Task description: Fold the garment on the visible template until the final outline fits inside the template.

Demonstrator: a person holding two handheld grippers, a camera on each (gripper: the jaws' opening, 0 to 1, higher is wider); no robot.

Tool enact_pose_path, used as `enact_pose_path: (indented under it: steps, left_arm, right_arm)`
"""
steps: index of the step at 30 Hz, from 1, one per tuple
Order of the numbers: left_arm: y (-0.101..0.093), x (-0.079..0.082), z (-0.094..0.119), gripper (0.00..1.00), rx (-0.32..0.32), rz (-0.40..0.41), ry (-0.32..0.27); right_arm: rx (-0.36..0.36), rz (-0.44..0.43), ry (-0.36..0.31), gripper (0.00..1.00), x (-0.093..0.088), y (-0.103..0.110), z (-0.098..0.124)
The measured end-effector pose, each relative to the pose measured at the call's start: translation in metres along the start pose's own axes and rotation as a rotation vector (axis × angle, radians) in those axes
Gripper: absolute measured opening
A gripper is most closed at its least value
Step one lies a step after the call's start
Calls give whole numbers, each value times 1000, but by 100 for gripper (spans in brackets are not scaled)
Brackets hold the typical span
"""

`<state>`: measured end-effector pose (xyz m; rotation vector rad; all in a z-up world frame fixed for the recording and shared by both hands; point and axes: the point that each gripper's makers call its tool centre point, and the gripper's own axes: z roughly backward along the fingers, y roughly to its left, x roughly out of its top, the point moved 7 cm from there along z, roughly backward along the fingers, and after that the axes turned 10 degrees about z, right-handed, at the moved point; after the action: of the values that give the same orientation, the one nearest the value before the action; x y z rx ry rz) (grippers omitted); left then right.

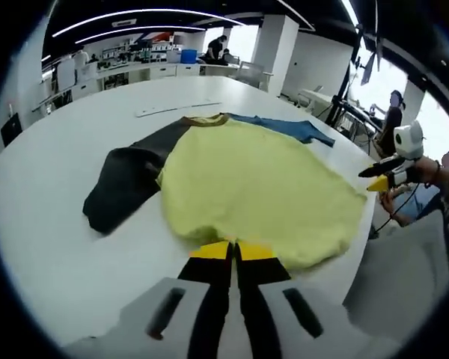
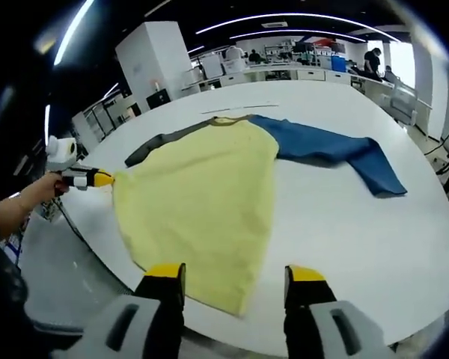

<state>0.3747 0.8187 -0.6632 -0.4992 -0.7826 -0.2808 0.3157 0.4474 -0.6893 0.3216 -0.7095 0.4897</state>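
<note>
Spreading across the middle of the white table (image 2: 359, 224), the garment (image 2: 202, 194) lies flat: yellow body, blue sleeve (image 2: 337, 153) toward the upper right of the right gripper view, dark sleeve (image 1: 123, 183) at left centre of the left gripper view. It looks light, soft and limp, likely to sag and drag, so hem corners and sleeve ends seem the best holds. The left gripper (image 1: 233, 250) has its jaws pressed together at the hem's edge, apparently pinching the garment. The right gripper (image 2: 236, 273) stands wide apart, empty, over the near hem. No template or readable writing is discernible.
</note>
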Motion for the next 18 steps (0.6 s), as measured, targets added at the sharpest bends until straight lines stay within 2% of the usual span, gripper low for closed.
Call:
enact_pose_path:
  steps: [3,6,13,18]
  left_arm:
    - [-6,17,-12,0,-14,36,-8]
    - [-13,27,-32,0,-15,-8,2]
    - [-22,38,-65,0,-18,-104,31]
    - [-22,39,-88,0,-2,-157,56]
  right_arm:
    - [-17,-19,-14,51,0,-2,2]
    - [-32,-21,-17,51,0,-5,4]
    - [-48,-19,-29,54,3,-9,11]
    - [-56,-18,-38,56,6,-11,15]
